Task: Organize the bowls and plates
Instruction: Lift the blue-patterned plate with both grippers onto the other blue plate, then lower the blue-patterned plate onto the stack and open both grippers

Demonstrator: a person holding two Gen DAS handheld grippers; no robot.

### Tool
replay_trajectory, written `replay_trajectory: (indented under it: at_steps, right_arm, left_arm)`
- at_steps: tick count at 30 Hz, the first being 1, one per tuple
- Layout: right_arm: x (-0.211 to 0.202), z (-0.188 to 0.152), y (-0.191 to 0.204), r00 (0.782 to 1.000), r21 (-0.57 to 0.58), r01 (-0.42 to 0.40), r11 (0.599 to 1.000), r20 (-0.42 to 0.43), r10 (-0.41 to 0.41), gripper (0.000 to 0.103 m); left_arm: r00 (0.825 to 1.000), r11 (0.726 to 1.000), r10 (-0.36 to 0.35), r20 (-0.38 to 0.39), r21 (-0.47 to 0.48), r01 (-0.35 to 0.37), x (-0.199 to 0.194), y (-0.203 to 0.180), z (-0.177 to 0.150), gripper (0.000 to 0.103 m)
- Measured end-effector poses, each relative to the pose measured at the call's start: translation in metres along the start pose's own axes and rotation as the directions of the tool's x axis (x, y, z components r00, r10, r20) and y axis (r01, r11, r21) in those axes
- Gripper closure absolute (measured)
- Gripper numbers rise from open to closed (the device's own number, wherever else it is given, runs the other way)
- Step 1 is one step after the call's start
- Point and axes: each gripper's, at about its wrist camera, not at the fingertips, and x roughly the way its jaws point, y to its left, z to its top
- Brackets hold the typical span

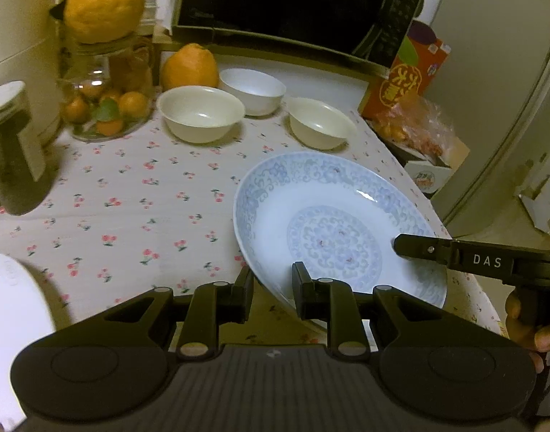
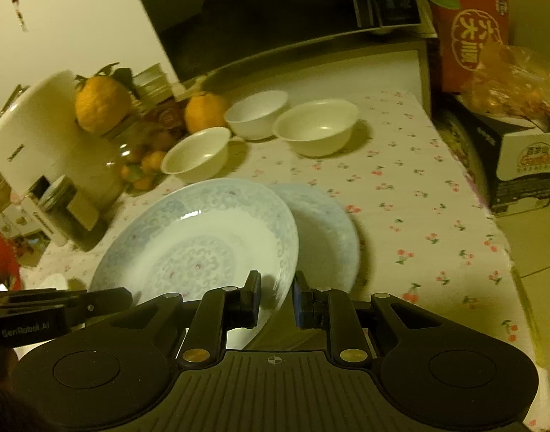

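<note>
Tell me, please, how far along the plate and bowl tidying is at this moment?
Little looks done. In hand: both the left gripper and right gripper clasp the rim of one patterned plate, tilted above a second plate on the tablecloth. Left: the three bowls stand apart, unstacked.

A blue-patterned plate (image 2: 202, 241) is tilted, its rim lifted over a second plate (image 2: 329, 237) lying flat near the tabletop's front edge. Three empty cream bowls (image 1: 201, 113) (image 1: 253, 90) (image 1: 320, 122) stand upright toward the back edge.
</note>
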Motion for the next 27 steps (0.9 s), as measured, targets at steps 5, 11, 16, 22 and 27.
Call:
replay_trajectory:
  at_steps: [5,11,16,22,27]
  right_arm:
    - [0.004,0.002,-0.011,0.999,0.006,0.032,0.999,-0.008,-0.032,0.085]
    - [0.011,0.004,-0.017,0.998,0.001,0.061,0.998,-0.009,-0.061,0.085]
    - [0.015,0.005,-0.011,0.996,-0.058,0.093,0.994,0.004,-0.093,0.085]
    - [0.02,0.006,-0.006,0.992,-0.093,0.129,0.987,0.018,-0.128,0.084]
    - [0.023,0.007,-0.003,0.987,-0.116,0.158,0.981,0.039,-0.155,0.084]
  left_arm:
    - [1.0,1.0,0.018,-0.017,0.022,-0.017,0.013,-0.01,0.001,0.083]
    - [0.997,0.998,0.063,-0.041,0.021,-0.062,0.025,-0.017,0.0,0.083]
    - [0.995,0.994,0.1,-0.028,0.034,-0.099,0.028,-0.02,0.002,0.083]
    - [0.989,0.988,0.148,-0.019,0.055,-0.147,0.033,-0.027,0.004,0.083]
    - [0.985,0.983,0.172,-0.022,0.061,-0.171,0.036,-0.031,0.004,0.083]
